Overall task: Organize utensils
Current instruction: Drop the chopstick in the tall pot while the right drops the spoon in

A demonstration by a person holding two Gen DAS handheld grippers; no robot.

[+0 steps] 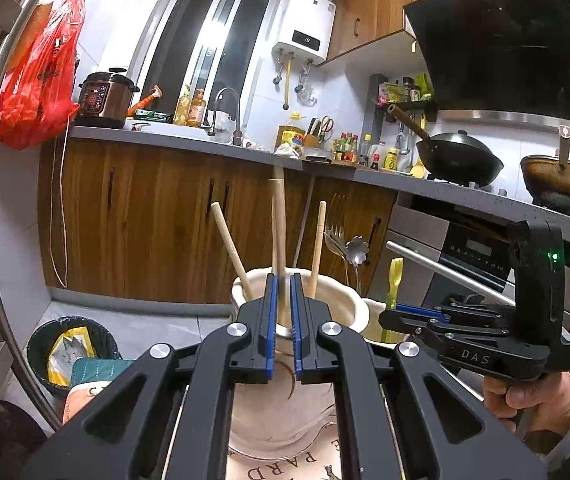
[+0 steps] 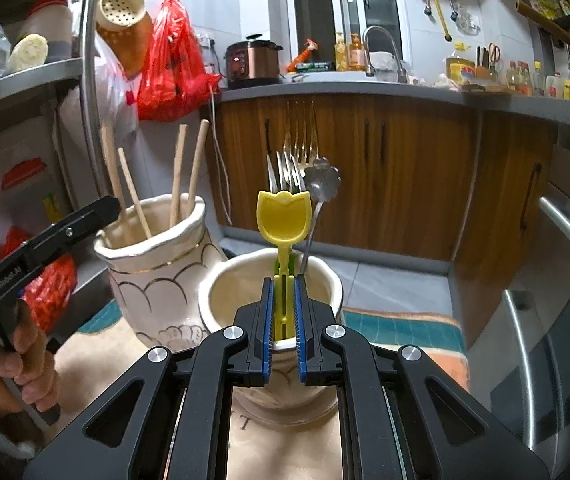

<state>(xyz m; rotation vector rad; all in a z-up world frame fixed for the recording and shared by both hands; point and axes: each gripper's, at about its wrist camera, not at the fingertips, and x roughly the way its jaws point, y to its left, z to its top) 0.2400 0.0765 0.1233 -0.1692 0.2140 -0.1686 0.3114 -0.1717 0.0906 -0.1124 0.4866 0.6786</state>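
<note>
My left gripper is shut on a pair of wooden chopsticks and holds them upright over a cream vase that holds other chopsticks. My right gripper is shut on the stem of a yellow tulip-shaped plastic spoon and holds it upright over a cream holder. That holder contains metal forks and a flower-shaped metal spoon. The vase with chopsticks stands left of it. The right gripper also shows in the left wrist view.
Both holders stand on a printed mat. A bin sits on the floor at left. Wooden cabinets and a counter with a sink, bottles and woks run behind. An oven is at right. A red bag hangs left.
</note>
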